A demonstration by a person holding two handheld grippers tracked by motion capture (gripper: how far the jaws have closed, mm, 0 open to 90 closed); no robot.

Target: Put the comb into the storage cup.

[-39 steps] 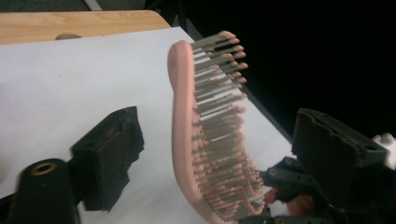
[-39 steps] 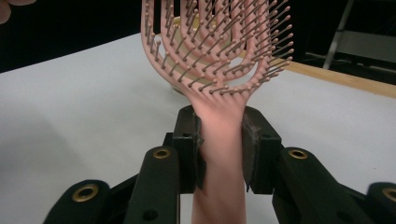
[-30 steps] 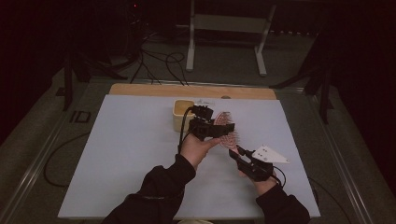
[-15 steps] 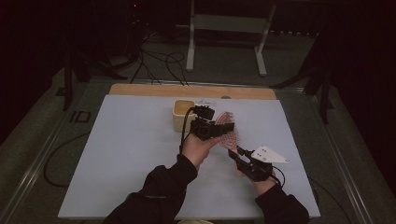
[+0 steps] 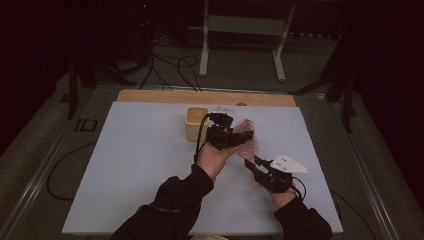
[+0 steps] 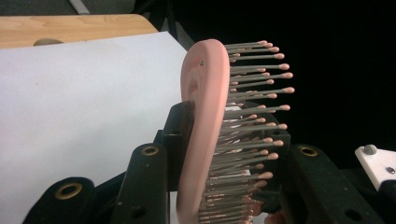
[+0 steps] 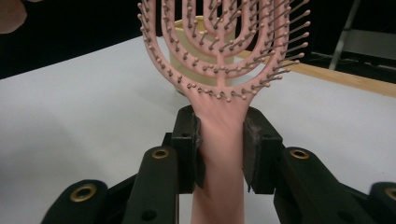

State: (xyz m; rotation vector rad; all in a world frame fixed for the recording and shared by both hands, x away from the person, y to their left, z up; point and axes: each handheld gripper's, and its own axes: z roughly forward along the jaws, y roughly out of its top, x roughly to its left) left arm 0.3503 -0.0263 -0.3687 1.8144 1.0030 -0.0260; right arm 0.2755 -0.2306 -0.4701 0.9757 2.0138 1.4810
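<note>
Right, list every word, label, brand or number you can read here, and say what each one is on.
No readable text anywhere.
Pink plastic vented hairbrush: no brand or label shows on handle or head.
Cream square container: its sides look plain.
White three-cornered plate on the right gripper: small dark dots, no letters.
Left gripper and pale table mat: unmarked.

Cream cup (image 5: 195, 123) on white-covered table (image 5: 130, 165)
</note>
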